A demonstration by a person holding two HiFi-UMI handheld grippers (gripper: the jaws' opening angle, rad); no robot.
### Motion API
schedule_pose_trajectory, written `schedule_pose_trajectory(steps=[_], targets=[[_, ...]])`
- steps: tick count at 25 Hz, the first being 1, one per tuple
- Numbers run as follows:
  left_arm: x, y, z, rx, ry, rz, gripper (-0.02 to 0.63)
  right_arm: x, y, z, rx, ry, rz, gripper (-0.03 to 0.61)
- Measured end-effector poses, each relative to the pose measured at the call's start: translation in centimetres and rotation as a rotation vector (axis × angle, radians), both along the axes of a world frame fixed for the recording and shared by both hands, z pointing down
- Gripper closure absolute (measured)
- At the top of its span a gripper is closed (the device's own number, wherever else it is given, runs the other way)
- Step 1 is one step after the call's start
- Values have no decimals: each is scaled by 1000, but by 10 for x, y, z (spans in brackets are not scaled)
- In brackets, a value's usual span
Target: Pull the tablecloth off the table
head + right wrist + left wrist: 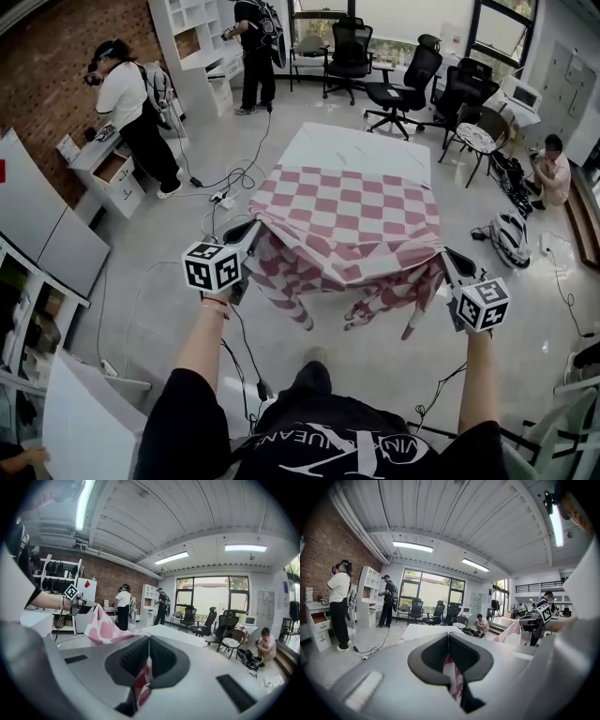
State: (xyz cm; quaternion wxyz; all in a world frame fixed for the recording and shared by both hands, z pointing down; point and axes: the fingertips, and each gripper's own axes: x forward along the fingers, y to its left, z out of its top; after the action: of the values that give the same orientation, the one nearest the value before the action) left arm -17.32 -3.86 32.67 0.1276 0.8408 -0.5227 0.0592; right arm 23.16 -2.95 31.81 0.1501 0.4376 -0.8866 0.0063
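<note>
A pink-and-white checked tablecloth (352, 220) lies half off a white table (361, 150), whose far part is bare. Its near edge is lifted and hangs in folds toward me. My left gripper (255, 228) is shut on the cloth's near left corner, and pink cloth (453, 679) shows pinched between its jaws. At the near right corner my right gripper (446, 253) is shut on the cloth, a strip of which (143, 681) runs down between its jaws. In the right gripper view the raised cloth (105, 627) stretches toward the other gripper.
Several black office chairs (403, 80) stand beyond the table. Cables (225, 183) run over the floor at left. A person (131, 108) stands by a white desk at left, another (255, 47) at the shelves, and one (553, 173) crouches at right.
</note>
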Motion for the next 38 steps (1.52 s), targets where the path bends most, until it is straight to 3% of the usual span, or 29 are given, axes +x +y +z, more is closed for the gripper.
schedule_pose_trajectory(steps=[7, 23, 30, 35, 38], targets=[[5, 82, 53, 18, 6, -30, 600, 4, 72, 51, 21, -14, -23, 568], [-16, 162, 51, 20, 28, -1, 600, -15, 161, 53, 11, -28, 14, 568], [-32, 217, 74, 26, 27, 31, 600, -30, 223, 79, 31, -33, 54, 568], [-30, 235, 64, 19, 54, 22, 601, -25, 246, 70, 15, -70, 87, 568], [-31, 241, 50, 19, 108, 18, 601, -23, 254, 55, -3, -151, 114, 568]])
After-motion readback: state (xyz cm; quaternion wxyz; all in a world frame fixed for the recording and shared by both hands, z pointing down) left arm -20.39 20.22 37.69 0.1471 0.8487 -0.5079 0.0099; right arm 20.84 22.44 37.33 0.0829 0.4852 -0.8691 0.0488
